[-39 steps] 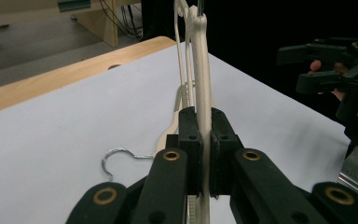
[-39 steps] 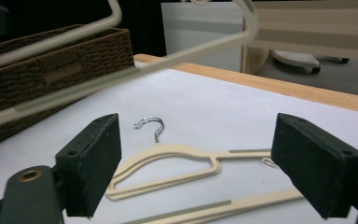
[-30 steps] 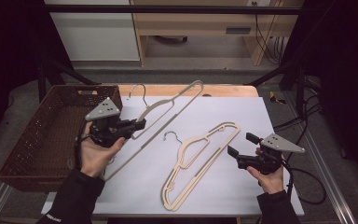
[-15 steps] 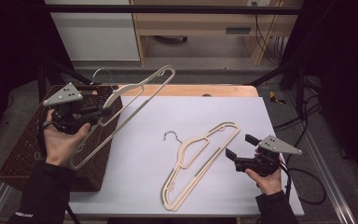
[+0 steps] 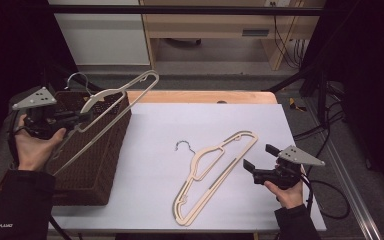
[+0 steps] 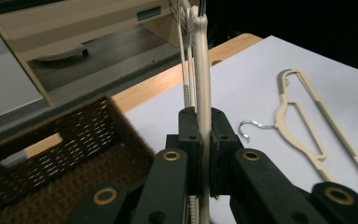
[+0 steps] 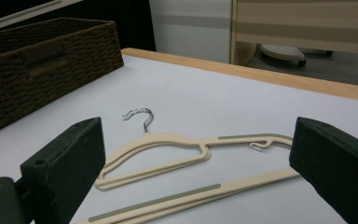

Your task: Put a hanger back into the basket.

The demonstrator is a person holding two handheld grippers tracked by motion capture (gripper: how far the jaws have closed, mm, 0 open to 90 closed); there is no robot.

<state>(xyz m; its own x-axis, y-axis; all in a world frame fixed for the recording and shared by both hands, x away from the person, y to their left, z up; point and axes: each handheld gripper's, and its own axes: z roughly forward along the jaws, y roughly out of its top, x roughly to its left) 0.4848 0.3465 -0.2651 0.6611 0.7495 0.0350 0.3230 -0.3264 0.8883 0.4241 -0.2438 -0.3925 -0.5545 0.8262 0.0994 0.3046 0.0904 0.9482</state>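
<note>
My left gripper point(image 5: 81, 119) is shut on a cream plastic hanger point(image 5: 94, 102) and holds it tilted in the air over the brown wicker basket point(image 5: 95, 165). In the left gripper view the pads point(image 6: 189, 135) clamp the hanger's thin bar point(image 6: 202, 60). A second cream hanger point(image 5: 198, 159) with a metal hook lies flat on the white table top. My right gripper point(image 5: 258, 156) rests open just right of it. Its jaws have just been opening wider. In the right gripper view that hanger point(image 7: 168, 142) lies ahead of them, untouched.
The basket point(image 7: 42, 60) stands at the table's left edge. The white sheet point(image 5: 180, 125) covers a wooden table whose bare edge runs along the back. Cables trail on the floor at the right. A pale cabinet stands beyond the table.
My left gripper has carried its hanger leftward, from above the table's left part to above the basket. The right hand has stayed in place.
</note>
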